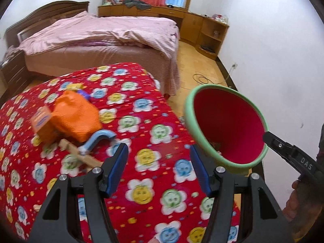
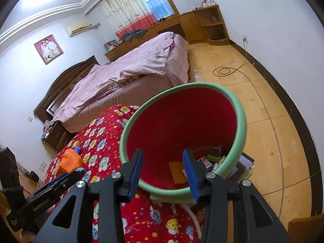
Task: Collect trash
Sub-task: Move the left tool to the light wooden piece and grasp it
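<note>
The right gripper pinches the near rim of the red bin and holds it tilted beside the right edge of the flowered quilt; some trash already lies inside; the left gripper hovers spread and empty; I judge the next step is reaching toward the left edge for the orange bag and small box, then closing on 1.

A red bin with a pale green rim is held tilted at the edge of the flower-patterned surface. Paper scraps are seen at its bottom. An orange bag and an orange carton lie on the surface, touching.
</note>
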Demonstrator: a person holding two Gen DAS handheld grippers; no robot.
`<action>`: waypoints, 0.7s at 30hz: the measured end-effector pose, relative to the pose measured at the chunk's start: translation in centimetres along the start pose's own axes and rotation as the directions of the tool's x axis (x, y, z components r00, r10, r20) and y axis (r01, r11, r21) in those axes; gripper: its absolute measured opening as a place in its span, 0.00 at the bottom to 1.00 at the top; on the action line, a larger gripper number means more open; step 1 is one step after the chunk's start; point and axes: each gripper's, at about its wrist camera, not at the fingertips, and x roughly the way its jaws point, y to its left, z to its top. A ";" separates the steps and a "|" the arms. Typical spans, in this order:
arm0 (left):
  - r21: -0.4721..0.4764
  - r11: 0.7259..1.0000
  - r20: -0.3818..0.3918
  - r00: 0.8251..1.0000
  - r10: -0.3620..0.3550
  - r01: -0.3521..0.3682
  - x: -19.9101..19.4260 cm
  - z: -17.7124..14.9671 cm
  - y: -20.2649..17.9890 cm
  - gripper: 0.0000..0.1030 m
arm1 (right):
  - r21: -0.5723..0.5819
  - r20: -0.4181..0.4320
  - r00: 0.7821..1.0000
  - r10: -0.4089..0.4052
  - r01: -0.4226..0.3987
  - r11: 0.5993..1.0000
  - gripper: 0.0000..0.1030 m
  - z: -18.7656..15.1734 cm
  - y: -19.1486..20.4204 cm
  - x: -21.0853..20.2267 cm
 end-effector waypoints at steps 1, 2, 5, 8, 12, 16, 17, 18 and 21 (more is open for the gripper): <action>-0.012 1.000 0.002 1.000 0.009 -0.009 -0.2 -0.1 0.6 0.61 | -0.004 -0.002 1.000 0.003 -0.003 1.000 0.43 -0.2 0.3 0.0; -0.023 1.000 0.004 1.000 0.016 -0.016 -0.4 -0.3 1.1 0.61 | -0.008 -0.005 1.000 0.007 -0.007 1.000 0.43 -0.3 0.5 0.0; -0.059 0.998 0.008 0.999 0.037 -0.036 -0.8 -0.7 2.8 0.61 | -0.022 -0.015 1.000 0.017 -0.018 1.000 0.44 -0.7 1.5 0.1; -0.098 0.993 0.004 0.998 0.059 -0.059 -1.0 -1.1 4.5 0.61 | -0.036 -0.024 0.999 0.026 -0.026 0.999 0.45 -1.1 2.4 0.3; -0.152 0.985 -0.017 0.996 0.083 -0.084 -0.5 -1.6 6.4 0.61 | -0.050 -0.042 0.998 0.036 -0.038 0.998 0.45 -1.5 3.2 0.8; -0.173 0.981 -0.037 0.996 0.082 -0.087 0.1 -2.1 7.4 0.61 | -0.064 -0.059 0.997 0.043 -0.047 0.997 0.45 -1.9 3.9 1.3; -0.174 0.981 -0.040 0.996 0.078 -0.084 0.3 -2.1 7.5 0.61 | -0.065 -0.063 0.997 0.044 -0.048 0.997 0.45 -2.0 4.0 1.4; -0.176 0.981 -0.041 0.997 0.072 -0.079 0.5 -2.1 7.6 0.61 | -0.065 -0.067 0.997 0.044 -0.049 0.997 0.45 -2.1 4.0 1.5; -0.198 0.975 -0.053 0.994 0.091 -0.100 1.1 -1.9 7.7 0.60 | -0.064 -0.078 0.996 0.044 -0.049 0.997 0.45 -2.3 4.1 1.9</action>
